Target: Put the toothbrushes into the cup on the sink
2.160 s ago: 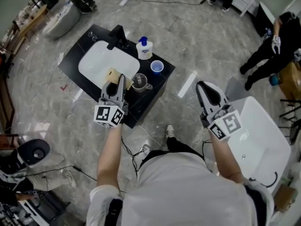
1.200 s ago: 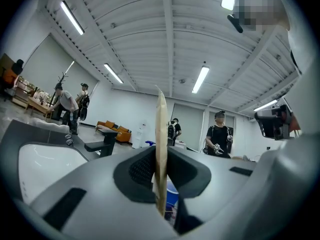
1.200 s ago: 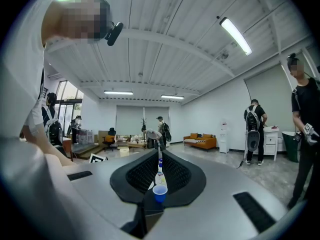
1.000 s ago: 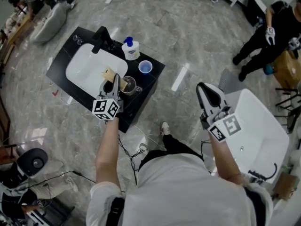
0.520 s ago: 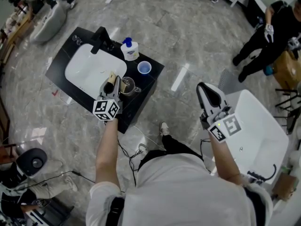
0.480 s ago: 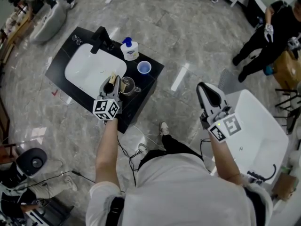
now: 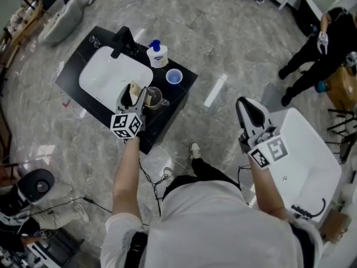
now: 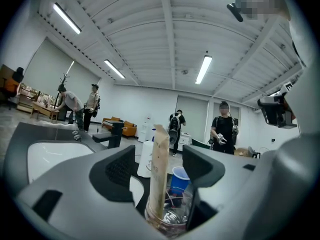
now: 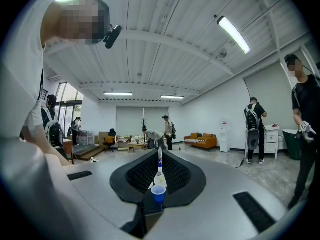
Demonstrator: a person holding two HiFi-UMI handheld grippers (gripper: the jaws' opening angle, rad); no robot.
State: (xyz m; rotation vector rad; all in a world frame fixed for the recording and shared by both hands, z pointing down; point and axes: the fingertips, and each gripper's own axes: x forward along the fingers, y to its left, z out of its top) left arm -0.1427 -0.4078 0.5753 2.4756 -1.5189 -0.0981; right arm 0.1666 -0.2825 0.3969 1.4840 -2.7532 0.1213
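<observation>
A toothbrush in a tan paper sleeve (image 8: 161,134) stands upright in the clear glass cup (image 8: 167,221), which rests on the black counter (image 7: 181,91) by the white sink (image 7: 111,74). My left gripper (image 8: 159,159) straddles the sleeve; its jaws have just been opening and now stand apart on either side, not pressing it. From the head view the left gripper (image 7: 133,96) sits at the cup (image 7: 153,96) with the sleeve (image 7: 134,88) between its fingers. My right gripper (image 7: 249,113) hangs off to the right over the floor, shut and empty.
A blue cup (image 7: 174,77), a white soap bottle (image 7: 158,54) and a black faucet (image 7: 122,41) share the counter. A white basin (image 7: 304,166) stands at the right. People stand at the room's edges. Cables trail on the floor.
The left gripper's jaws have spread apart, letting go of the sleeved toothbrush, which now stands in the glass cup. The right gripper has stayed where it was.
</observation>
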